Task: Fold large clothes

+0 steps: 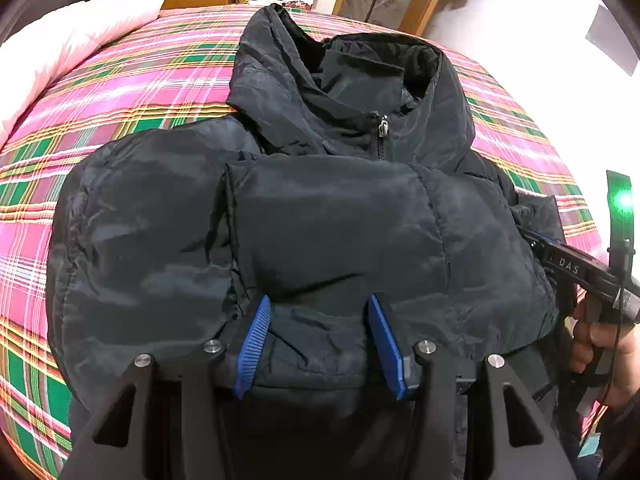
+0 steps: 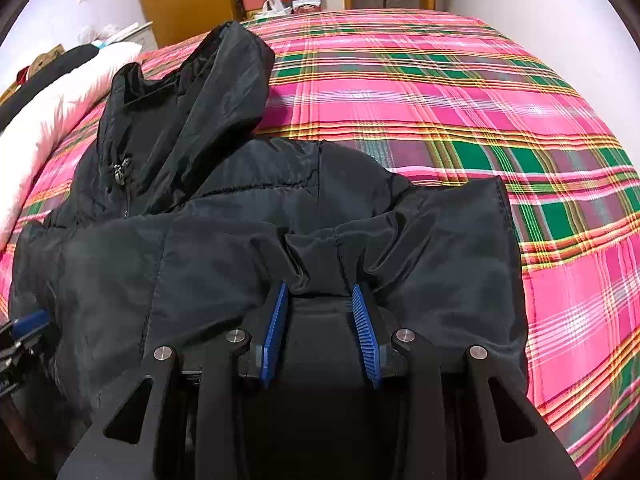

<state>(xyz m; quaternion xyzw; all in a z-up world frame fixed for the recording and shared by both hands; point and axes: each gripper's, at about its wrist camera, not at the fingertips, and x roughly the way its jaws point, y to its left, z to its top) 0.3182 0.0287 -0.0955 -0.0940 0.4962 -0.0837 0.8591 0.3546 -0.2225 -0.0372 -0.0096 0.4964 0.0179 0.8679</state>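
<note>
A black padded jacket [image 1: 328, 216] lay on a bed covered by a pink and green plaid sheet [image 1: 132, 88], its hood toward the far edge. At the jacket's near hem the left gripper [image 1: 320, 312] had its blue fingers [image 1: 256, 336] clamped on a thick fold. At the jacket's side, the right gripper [image 2: 320, 292] pinched a bunched sleeve fold. A white pillow [image 2: 52, 120] lay beyond the hood.

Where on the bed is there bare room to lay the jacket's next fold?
Bare bedspread lies right of the jacket, from hood to the near edge. A narrower strip runs between jacket and white pillow. Crowded at the near hem, where both grippers work.
</note>
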